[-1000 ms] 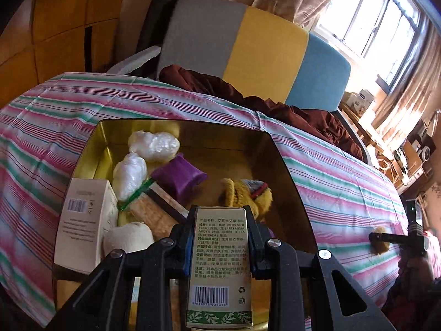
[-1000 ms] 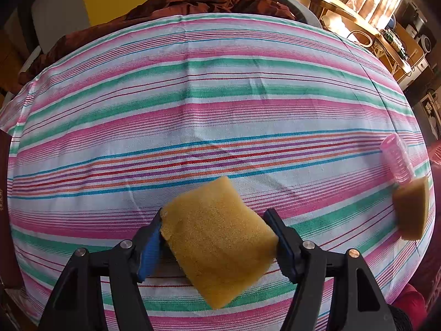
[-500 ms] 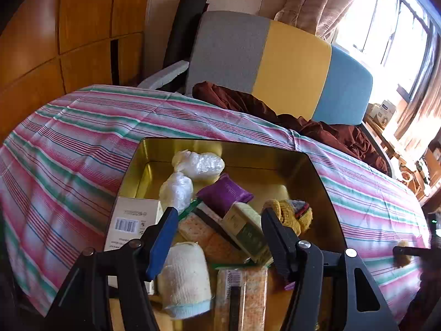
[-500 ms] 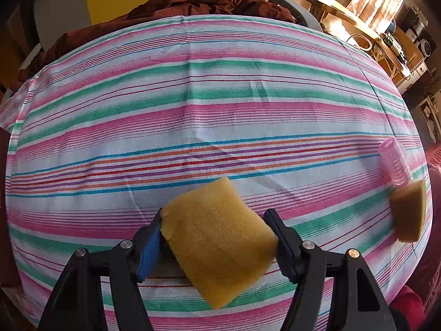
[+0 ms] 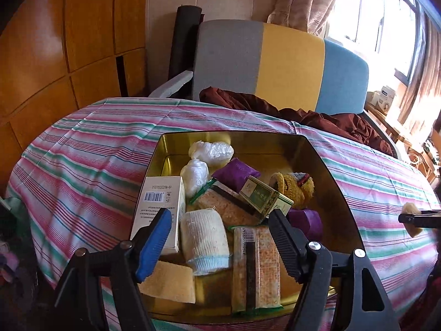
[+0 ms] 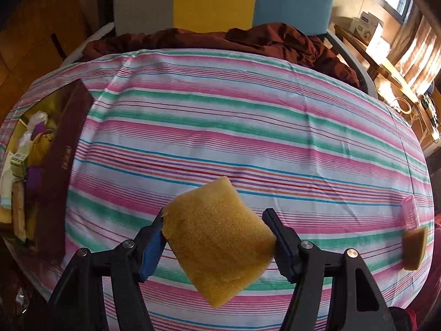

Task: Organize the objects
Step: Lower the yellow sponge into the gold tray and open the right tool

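Observation:
A gold tin box (image 5: 328, 171) sits on the striped cloth, filled with several items: a green-labelled carton (image 5: 264, 197), a white carton (image 5: 160, 204), wafer packs (image 5: 256, 262), a gauze roll (image 5: 205, 240), a purple pouch (image 5: 237, 171). My left gripper (image 5: 220, 242) is open and empty above the box's near side. My right gripper (image 6: 217, 237) is shut on a yellow sponge (image 6: 217, 237) held above the cloth; it shows at the right edge of the left wrist view (image 5: 410, 215). The box also shows at the left in the right wrist view (image 6: 63, 149).
A second yellow sponge (image 6: 414, 251) and a pink ribbed cylinder (image 6: 410, 212) lie on the cloth at the far right. A brown cloth (image 6: 248, 41) and a grey, yellow and blue chair back (image 5: 275, 63) stand behind the table. A wooden wall (image 5: 55, 41) is at the left.
My left gripper opened and let go of the green-labelled carton, which now lies in the box; the gripper drew back and up. My right gripper, with the sponge, shifted so the box came into its view.

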Tool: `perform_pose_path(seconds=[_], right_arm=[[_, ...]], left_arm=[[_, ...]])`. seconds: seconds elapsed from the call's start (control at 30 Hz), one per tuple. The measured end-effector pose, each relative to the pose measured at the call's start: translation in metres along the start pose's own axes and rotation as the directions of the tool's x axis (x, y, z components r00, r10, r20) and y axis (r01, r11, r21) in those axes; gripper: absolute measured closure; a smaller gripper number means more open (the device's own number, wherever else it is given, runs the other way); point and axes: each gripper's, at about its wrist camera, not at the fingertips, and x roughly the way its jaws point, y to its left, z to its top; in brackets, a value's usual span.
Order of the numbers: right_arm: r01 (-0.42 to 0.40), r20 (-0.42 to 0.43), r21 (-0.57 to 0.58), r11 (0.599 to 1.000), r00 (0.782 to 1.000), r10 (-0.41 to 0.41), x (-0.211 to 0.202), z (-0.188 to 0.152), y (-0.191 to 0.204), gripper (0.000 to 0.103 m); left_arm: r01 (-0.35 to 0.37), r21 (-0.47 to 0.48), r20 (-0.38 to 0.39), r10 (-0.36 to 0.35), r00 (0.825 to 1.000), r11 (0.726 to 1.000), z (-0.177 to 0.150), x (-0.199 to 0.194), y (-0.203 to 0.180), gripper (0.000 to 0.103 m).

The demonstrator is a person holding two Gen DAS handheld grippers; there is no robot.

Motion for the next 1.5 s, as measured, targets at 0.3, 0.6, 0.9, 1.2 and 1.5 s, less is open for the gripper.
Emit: perform_pose_path(seconds=[0.3,0.6,0.9,1.2,1.5], right_arm=[[-0.167,0.115,-0.194,0.967,0.975,0.192,-0.047,-0.007,0.143,0.034],[-0.154,0.089,-0.249,0.956,0.979,0.181,-0.013,-0.016,0.203,0.026],[-0.162,0.131,-0.219,0.962,0.972,0.193,-0.015,-0.024,0.209,0.016],[-0.115,0.283,-0.044,0.992,0.951,0.123,-0.048,-0.028,0.19,0.016],[-0.07,0.351,-0.012,0.997,0.934,0.07,-0.061,-0.036,0.19,0.016]], left_arm=[[-0.03,-0.002,0.027,0.03,0.999,1.0,-0.005,-0.016,0.007,0.012],[-0.067,-0.018,0.024,0.067,0.997,0.998,-0.011,-0.024,0.017,0.0],[-0.094,-0.048,0.033,0.096,0.995,0.994,-0.015,-0.028,0.022,0.0],[-0.127,-0.062,0.037,0.129,0.991,0.99,-0.016,-0.033,0.022,0.0],[-0.143,-0.047,0.057,0.145,0.988,0.989,-0.024,-0.042,0.021,0.0]])
